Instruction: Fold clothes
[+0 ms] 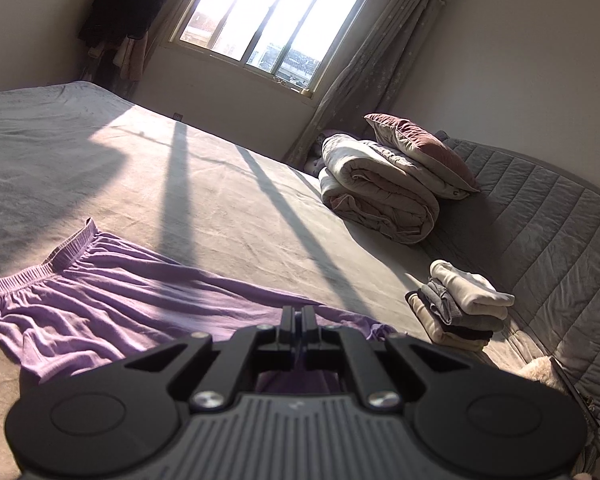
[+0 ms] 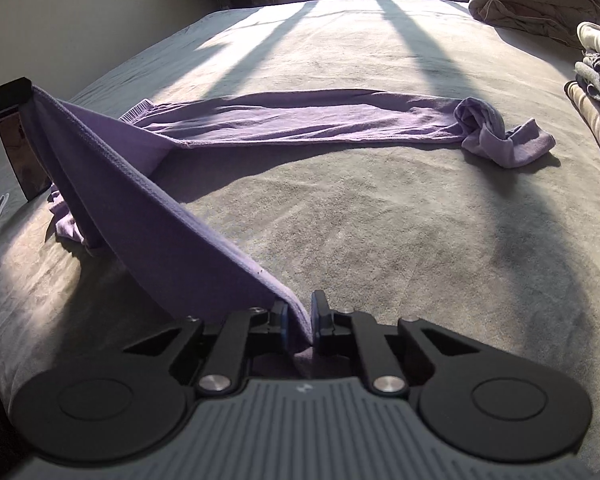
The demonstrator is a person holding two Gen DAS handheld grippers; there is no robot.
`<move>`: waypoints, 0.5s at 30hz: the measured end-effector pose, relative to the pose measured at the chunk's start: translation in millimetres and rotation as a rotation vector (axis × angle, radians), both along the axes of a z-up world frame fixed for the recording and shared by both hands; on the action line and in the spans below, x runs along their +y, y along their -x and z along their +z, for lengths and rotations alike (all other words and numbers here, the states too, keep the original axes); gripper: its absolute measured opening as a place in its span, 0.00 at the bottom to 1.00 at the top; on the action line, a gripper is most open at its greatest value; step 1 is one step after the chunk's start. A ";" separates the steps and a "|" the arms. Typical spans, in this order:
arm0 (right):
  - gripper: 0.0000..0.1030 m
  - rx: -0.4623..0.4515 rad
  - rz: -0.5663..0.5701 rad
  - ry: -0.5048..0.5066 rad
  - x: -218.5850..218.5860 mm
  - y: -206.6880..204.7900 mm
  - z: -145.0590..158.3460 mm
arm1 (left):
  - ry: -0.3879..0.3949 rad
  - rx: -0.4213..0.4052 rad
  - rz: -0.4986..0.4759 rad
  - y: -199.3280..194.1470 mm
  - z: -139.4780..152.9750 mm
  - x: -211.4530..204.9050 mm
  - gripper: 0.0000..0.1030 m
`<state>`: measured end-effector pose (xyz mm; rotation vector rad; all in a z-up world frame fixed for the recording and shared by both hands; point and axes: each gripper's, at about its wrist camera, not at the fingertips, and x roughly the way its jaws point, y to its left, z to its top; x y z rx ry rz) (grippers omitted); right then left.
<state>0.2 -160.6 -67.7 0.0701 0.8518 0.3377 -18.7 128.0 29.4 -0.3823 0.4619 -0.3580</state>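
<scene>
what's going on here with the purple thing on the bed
A person with a gripper in each hand is folding purple trousers on a grey bed. The right gripper and the left gripper each pinch one trouser leg, lifting it between them; the other leg lies flat. Folded clothes are stacked nearby.

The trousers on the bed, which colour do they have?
The trousers are plain light purple, seen best in the right wrist view.
</scene>
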 end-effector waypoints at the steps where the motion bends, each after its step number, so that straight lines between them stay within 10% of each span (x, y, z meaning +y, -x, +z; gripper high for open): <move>1: 0.06 -0.009 -0.012 0.000 -1.8 1.1 0.7 | -0.001 0.004 0.004 -0.5 -0.9 0.9 0.02; 15: 0.03 -0.197 -0.227 0.142 -55.1 46.5 40.9 | -0.027 0.006 -0.008 -13.5 -6.8 -32.3 0.02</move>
